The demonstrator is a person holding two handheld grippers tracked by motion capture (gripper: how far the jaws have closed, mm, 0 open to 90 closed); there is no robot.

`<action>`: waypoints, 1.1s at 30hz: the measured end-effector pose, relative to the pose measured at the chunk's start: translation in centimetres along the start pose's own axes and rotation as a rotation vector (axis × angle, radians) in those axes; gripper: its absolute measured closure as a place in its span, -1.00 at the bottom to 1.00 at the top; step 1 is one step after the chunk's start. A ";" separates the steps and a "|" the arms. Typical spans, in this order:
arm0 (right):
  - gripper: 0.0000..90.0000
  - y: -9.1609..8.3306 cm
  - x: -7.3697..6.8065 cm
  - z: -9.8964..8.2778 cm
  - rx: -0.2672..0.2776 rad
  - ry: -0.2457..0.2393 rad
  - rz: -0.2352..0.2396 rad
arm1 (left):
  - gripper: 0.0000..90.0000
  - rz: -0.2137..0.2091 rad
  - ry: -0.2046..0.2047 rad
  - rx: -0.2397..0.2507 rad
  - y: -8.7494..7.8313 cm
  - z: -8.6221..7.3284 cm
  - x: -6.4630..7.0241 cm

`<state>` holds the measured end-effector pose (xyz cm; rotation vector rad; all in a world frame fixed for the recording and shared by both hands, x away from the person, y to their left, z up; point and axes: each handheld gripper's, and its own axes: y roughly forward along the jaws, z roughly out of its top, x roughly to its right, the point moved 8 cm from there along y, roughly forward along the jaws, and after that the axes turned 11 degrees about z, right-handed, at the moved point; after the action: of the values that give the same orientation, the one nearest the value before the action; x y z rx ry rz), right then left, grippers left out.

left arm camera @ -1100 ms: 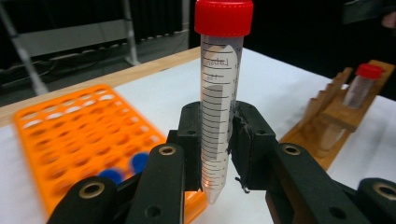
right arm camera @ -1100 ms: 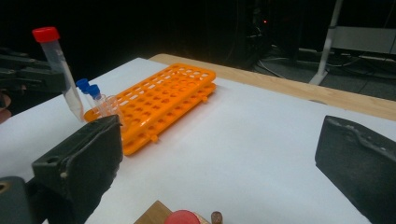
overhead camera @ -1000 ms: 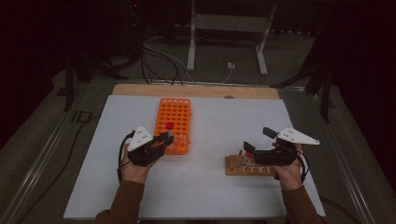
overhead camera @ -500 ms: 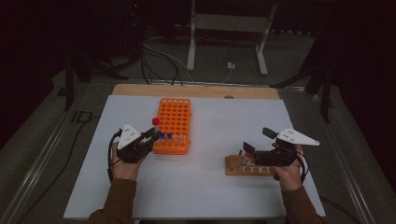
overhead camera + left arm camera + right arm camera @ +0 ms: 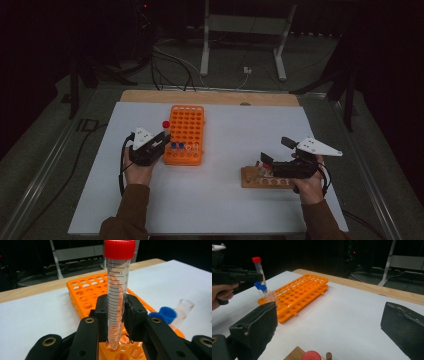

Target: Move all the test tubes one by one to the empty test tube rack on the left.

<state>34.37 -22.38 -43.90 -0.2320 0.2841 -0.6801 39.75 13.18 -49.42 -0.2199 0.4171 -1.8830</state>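
Floor cables [image 5: 170, 60] (beyond white table [image 5: 235, 210])

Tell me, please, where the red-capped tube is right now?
In the high view the red-capped tube is at the left, upright in the left gripper, by the orange rack's left edge. The left gripper view shows its tip over a near-corner hole.

The high view looks forward and down from above the near edge of the counter [image 5: 225, 200], taking in its whole top. The left gripper view sits close behind the orange rack [image 5: 82, 293], facing far. The right gripper view looks leftward across the counter [image 5: 352, 315] at that rack [image 5: 299, 293].
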 end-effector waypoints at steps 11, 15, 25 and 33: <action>-0.98 0.0 0.0 -0.2 -0.009 -0.004 0.004 | 0.66 -0.008 0.026 -0.092 1.2 -2.3 0.0; -0.98 0.0 -0.1 -0.2 -0.012 -0.008 0.008 | 0.66 -0.014 0.034 -0.122 1.3 -3.1 0.1; -0.98 0.0 -0.3 -0.3 -0.024 -0.022 0.015 | 0.64 -0.017 0.053 -0.172 1.4 -4.0 0.1; -0.96 -0.2 -0.2 -0.6 -0.037 -0.024 0.021 | 0.37 -0.007 0.001 -0.153 0.7 -3.6 -0.4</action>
<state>33.87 -22.48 -44.33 -0.2720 0.2760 -0.6510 39.23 14.04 -52.95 -0.3228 0.5618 -1.8597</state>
